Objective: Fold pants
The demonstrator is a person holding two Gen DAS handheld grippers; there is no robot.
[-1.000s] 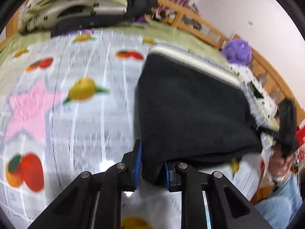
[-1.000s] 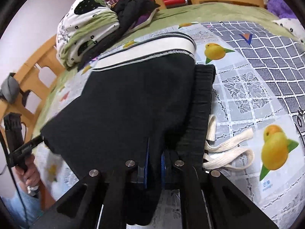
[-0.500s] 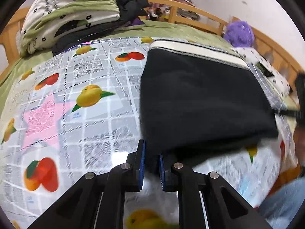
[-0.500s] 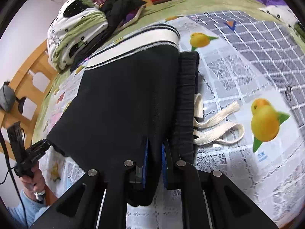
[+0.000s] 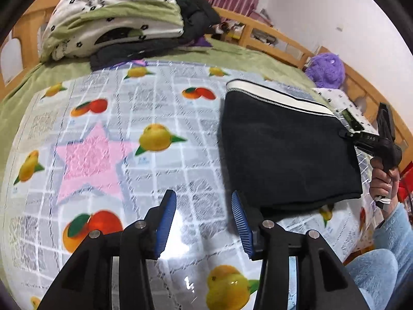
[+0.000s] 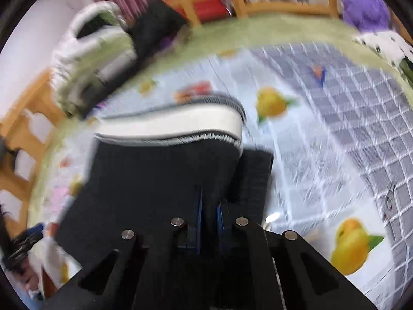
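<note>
Whereas a second ago the left gripper (image 5: 204, 215) was pinched on the near corner of the black pants (image 5: 284, 152), its jaws have just been opening and now stand apart with nothing between them, only the fruit-print cover (image 5: 160, 170) showing in the gap; the pants' near left corner lies just beyond the right-hand blue pad (image 5: 241, 226), apart from it as far as can be told. Right gripper (image 6: 208, 213): unchanged from the earlier frames, clenched on a fold of the pants (image 6: 155, 180), blue pads nearly together with dark cloth between them; this view is now blurred, where before it was sharp. Item, pants: black, folded into a rough rectangle, lying on the cover toward the right side of the bed as the left wrist view shows it. Far edge finished with a broad white band (image 5: 278, 97) trimmed in grey and dark lines. Ribbed black waistband (image 6: 255, 178) projecting at the right side of the fold in the right wrist view. Surface flat, near edge doubled and slightly lifted. Seen from the left wrist, the right gripper's black body (image 5: 379, 142), carried by a hand (image 5: 383, 183) in a pale blue sleeve (image 5: 397, 235), meets the pants at their far right edge.
</note>
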